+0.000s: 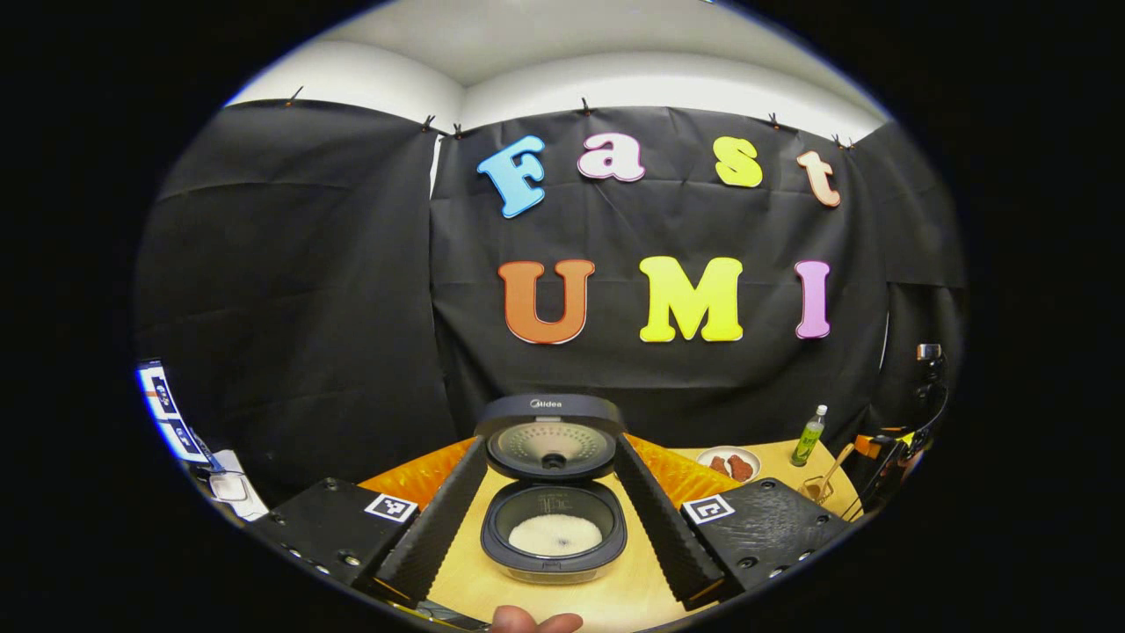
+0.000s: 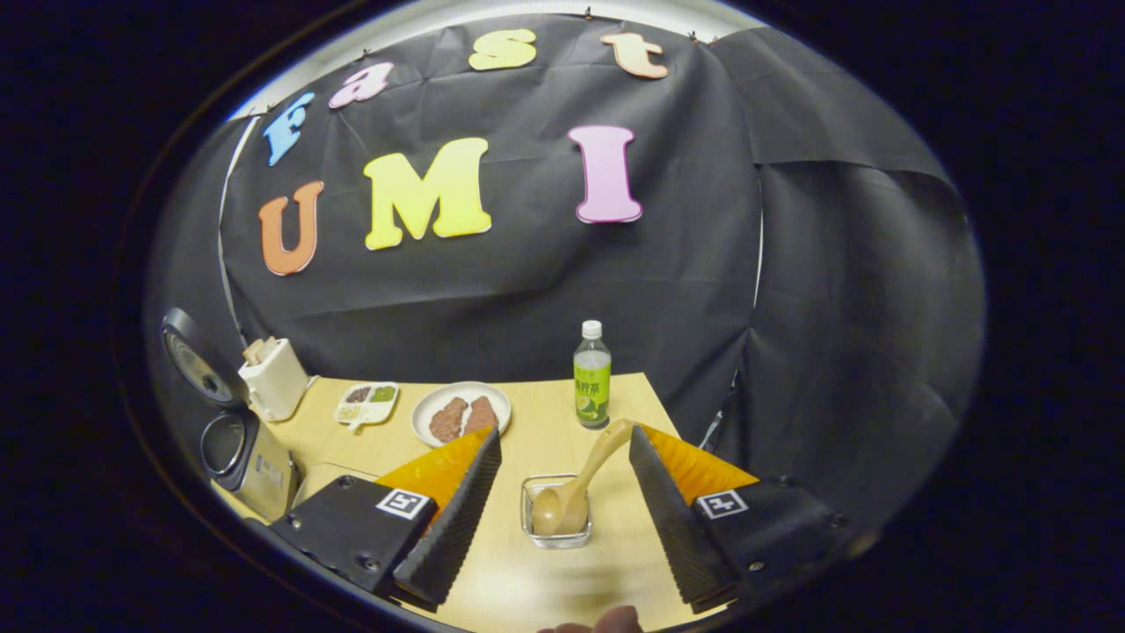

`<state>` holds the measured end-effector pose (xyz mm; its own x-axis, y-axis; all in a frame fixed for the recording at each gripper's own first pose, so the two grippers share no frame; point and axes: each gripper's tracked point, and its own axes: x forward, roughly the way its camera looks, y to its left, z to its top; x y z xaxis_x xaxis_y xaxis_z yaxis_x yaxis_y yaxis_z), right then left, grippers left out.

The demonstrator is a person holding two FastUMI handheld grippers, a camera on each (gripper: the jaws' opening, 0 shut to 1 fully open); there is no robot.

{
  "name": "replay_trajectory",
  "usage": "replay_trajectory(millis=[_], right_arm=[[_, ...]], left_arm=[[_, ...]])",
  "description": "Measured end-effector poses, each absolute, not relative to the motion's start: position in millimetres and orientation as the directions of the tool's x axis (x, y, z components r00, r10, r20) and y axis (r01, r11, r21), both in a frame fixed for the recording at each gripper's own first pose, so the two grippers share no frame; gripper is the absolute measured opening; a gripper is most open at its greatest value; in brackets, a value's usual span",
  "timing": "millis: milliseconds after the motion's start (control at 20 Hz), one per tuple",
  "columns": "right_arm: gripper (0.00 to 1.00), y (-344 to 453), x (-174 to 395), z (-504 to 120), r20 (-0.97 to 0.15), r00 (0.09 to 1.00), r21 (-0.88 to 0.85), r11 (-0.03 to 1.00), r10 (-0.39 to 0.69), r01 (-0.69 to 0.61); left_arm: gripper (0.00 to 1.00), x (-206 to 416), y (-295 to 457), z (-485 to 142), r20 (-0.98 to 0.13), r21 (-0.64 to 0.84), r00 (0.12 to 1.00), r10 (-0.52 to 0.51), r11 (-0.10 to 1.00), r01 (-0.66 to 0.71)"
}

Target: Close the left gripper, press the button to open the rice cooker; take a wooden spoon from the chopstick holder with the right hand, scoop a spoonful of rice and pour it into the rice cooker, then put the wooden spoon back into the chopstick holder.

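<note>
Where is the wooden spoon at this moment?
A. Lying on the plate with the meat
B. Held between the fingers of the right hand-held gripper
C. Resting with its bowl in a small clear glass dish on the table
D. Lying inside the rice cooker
C: in the right gripper view the wooden spoon rests bowl-down in the clear glass dish, handle leaning up, between the open fingers of the right hand-held gripper, which do not touch it.

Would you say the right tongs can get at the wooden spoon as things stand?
Probably yes. The right tongs are open, and the wooden spoon lies straight ahead between the fingers, its bowl in the small glass dish and its handle slanting up. Nothing stands in the way.
</note>
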<state>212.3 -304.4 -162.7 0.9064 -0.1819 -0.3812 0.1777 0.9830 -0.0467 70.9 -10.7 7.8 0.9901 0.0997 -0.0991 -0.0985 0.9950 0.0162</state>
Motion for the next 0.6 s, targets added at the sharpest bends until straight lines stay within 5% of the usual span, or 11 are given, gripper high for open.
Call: replay_trajectory(millis=[500,550,600], right_arm=[[1.0,-251,143,-117,-0.286,0.952,-0.08,0.993,-0.107,0.088],[1.0,-247,134,-118,-0.284,0.953,-0.086,0.993,-0.106,0.084],[1.0,-247,126,-121,-0.289,0.951,-0.1,0.991,-0.112,0.086]], left_arm=[[0.94,169,-3,34,-0.128,0.03,0.991,0.046,0.999,-0.042],[0.85,181,2,32,-0.142,0.027,0.988,0.053,0.998,-0.05],[0.94,193,5,27,-0.157,0.026,0.986,0.055,0.998,-0.051]])
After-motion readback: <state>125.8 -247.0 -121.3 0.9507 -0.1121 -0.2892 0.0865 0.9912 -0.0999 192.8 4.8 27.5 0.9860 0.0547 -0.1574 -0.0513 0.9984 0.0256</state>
